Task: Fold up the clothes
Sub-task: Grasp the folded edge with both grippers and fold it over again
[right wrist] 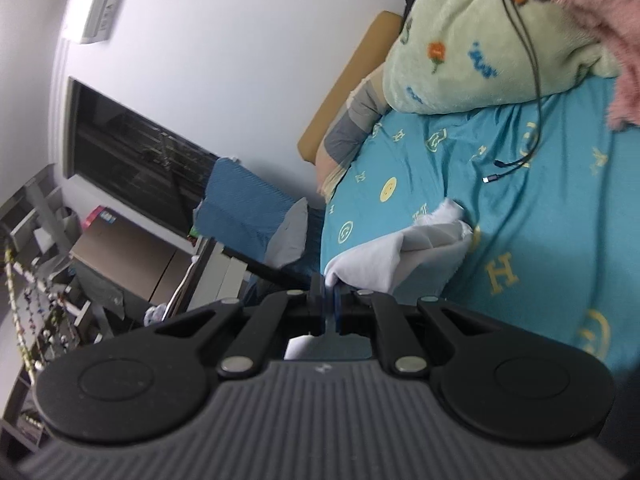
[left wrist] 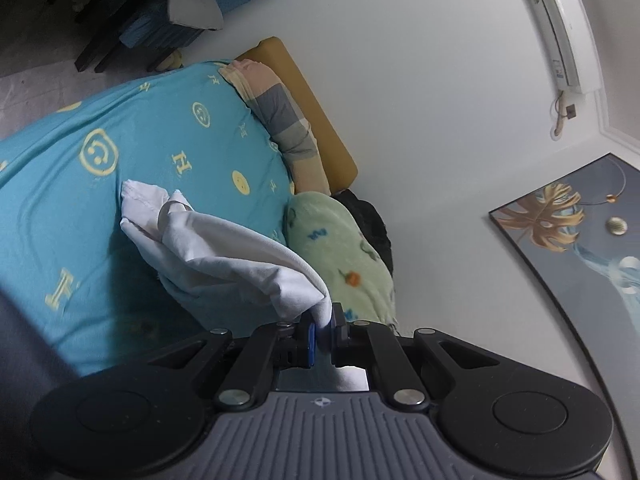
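- Shirt (left wrist: 224, 256), one white one, hangs bunched over the bed (left wrist: 60, 208), a corner in each gripper.
- Left gripper (left wrist: 325, 330) and right gripper (right wrist: 327, 300): fingers clenched on cloth.
- I'd spread both hands apart, pull it taut, then lay it flat.
- Two pillows, one cable.

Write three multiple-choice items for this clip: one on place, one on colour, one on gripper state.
1. Where does the loose cable lie?
A. on the bedsheet
B. on the floor
C. on the windowsill

2. What colour is the held garment?
A. red
B. white
C. black

3. How do the two grippers stand?
A. both open
B. one open
C. both shut on the cloth

Answers:
1 A: the cable rests on the turquoise bedsheet.
2 B: the white garment is pale throughout.
3 C: the left gripper and right gripper each pinch its edge.
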Demonstrator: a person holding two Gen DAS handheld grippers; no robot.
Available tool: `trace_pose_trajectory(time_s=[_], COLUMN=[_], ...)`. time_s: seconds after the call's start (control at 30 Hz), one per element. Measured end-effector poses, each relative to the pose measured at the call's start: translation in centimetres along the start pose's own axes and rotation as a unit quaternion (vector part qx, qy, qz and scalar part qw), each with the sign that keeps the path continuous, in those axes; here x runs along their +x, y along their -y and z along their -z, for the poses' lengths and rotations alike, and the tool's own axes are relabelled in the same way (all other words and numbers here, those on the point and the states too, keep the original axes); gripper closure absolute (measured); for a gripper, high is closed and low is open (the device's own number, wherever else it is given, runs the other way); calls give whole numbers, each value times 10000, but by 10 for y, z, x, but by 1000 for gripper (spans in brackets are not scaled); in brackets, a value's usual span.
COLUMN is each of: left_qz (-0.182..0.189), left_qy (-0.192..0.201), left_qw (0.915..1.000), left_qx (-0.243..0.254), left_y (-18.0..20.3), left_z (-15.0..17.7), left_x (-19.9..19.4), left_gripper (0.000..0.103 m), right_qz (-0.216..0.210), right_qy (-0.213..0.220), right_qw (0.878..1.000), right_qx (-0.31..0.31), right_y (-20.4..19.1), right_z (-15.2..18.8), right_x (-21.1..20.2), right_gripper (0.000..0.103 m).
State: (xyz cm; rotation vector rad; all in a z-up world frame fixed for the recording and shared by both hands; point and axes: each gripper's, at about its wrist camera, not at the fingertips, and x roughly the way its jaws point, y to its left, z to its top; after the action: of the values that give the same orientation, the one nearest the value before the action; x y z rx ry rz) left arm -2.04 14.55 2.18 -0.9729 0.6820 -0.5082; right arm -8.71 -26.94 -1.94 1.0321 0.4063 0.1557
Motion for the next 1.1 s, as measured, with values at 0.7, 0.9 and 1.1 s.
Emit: trace_pose_trajectory(time_s=[0.7,0.9,1.1], left_qz=[-1467,-1901,-1795], left_qy=[-73,-291,-471], left_qw=[9882,9811,9822], left_qx=[-445,-220,307], left_y=[-40,-77,-80], left_z=[-78,-96,-94], left_x=[147,205,208], left_gripper=[95,95,56], right_qz=[1223,1472,1060], right_qy=[-775,-1253,-1553], right_qw=[9884,9785,9798], right_qx=[456,723,677], right_y=[43,93,101], right_z=[-64,-65,-62], right_x=[187,246,246], right_gripper=[93,92,25])
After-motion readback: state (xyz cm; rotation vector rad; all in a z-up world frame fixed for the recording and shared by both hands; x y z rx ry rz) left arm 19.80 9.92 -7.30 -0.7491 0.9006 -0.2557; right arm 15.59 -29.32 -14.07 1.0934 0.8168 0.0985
